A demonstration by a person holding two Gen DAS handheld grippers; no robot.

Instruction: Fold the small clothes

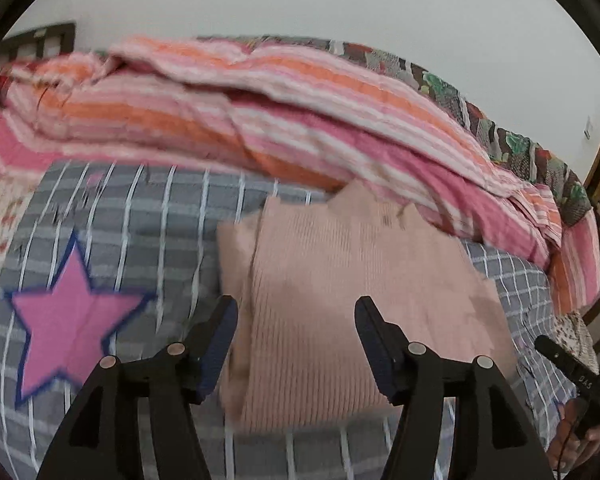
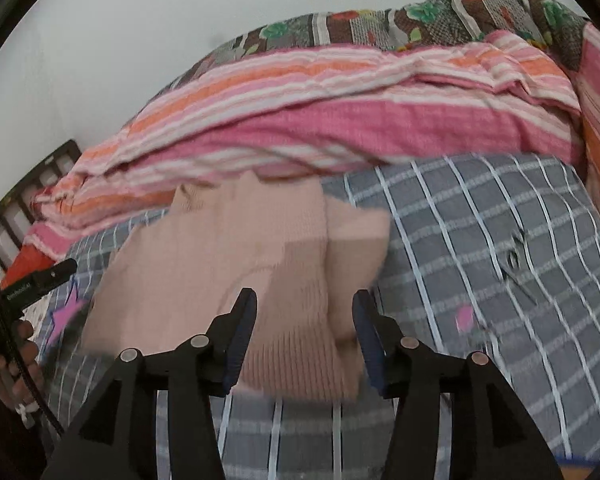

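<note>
A pale pink ribbed knit garment [image 1: 340, 288] lies folded on the grey checked bedsheet [image 1: 140, 216], with one side turned in over the body. My left gripper [image 1: 296, 304] hovers over its near left part with the jaws apart and nothing pinched between the pads. In the right wrist view the same garment [image 2: 228, 256] fills the middle. My right gripper [image 2: 305, 296] stands open above its near right part, over the turned-in flap, and its pads press on nothing. The picture is blurred, so I cannot tell whether the fingertips touch the cloth.
A rumpled pink, orange and white striped blanket [image 1: 260, 112] is piled along the far side, with a flowered quilt [image 2: 420, 24] behind it against the wall. A pink star patch [image 1: 68, 324] marks the sheet at left. A hand [image 2: 16, 360] shows at the edge.
</note>
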